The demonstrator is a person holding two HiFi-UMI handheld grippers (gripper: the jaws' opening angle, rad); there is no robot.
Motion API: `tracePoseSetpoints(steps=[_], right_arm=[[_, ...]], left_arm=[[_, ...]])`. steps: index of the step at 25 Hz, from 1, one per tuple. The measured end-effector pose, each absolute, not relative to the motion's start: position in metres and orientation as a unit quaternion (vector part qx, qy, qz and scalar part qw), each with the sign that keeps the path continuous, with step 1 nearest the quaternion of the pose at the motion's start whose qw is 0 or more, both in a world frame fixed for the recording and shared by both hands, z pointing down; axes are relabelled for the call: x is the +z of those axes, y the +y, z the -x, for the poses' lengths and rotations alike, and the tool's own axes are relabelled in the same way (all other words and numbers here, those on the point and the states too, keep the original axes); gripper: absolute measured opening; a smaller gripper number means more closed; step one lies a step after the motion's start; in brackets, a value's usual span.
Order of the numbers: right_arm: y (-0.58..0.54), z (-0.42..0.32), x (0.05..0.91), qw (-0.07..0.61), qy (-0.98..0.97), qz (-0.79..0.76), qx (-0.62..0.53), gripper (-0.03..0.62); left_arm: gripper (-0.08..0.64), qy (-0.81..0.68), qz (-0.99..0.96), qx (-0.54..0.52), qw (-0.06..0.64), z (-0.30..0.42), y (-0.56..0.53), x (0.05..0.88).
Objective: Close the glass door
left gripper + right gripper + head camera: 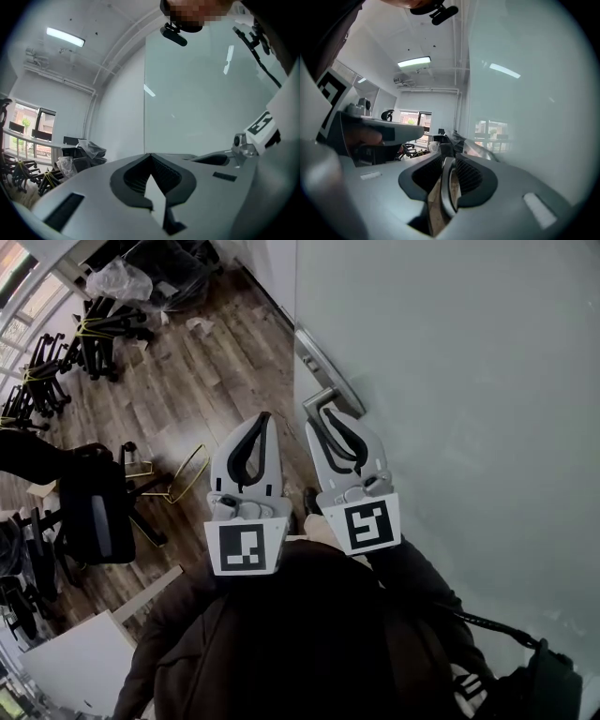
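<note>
Wood-plank floor (187, 399), w/ office chairs (89, 334) bunched toward the windows, runs up to the glass door (450, 381), a pale frosted pane filling the right of the head view & standing just in front of both tools. The person's right gripper (322, 414) is clamped on the metal door handle (317, 397). The right gripper view shows that curved door handle (446, 187) pinched between the ribbed jaws, glass door (534, 117) close alongside. The left gripper (265, 418) hangs just beside the right one, off the door, jaws pressed together at the tips w/ nothing between them. How far the door is from its frame can't be told from these views. Judged risks: the grip sits on a thin, rounded bar, so a push or pull off the handle's axis could let it slide out of the jaws. Force on the lever may turn it down rather than swing the pane. Too quick a swing could slam the glass into the frame, & the person stands v. close to the door edge, so a foot or sleeve may block or catch it
</note>
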State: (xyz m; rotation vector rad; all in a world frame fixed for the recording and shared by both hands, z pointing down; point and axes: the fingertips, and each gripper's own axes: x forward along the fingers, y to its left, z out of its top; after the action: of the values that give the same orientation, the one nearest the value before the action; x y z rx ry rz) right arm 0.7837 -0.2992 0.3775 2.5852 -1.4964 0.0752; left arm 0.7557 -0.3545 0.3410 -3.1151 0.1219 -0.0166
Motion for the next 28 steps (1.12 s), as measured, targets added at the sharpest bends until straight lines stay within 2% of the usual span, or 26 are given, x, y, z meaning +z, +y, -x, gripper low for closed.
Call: tracePoseSetpoints(steps=[11,21,28], right_arm=[[-0.293,-0.789,0.413,0.094,-0.480,-0.870,0.055,0.064],[-0.297,-0.787,0.413,0.064,-0.499,-0.861,0.074,0.064],[-0.296,-0.776,0.406,0.056,-0.509,-0.856,0.071,0.064]], left_arm=[[-0.003,0.052,0.998,-0.021,0.010,-0.743,-0.363,0.360],[-0.003,0.050,0.999,-0.020,-0.001,-0.731,-0.367,0.360],[-0.003,0.059,0.998,-0.030,0.021,-0.699,-0.365,0.372]])
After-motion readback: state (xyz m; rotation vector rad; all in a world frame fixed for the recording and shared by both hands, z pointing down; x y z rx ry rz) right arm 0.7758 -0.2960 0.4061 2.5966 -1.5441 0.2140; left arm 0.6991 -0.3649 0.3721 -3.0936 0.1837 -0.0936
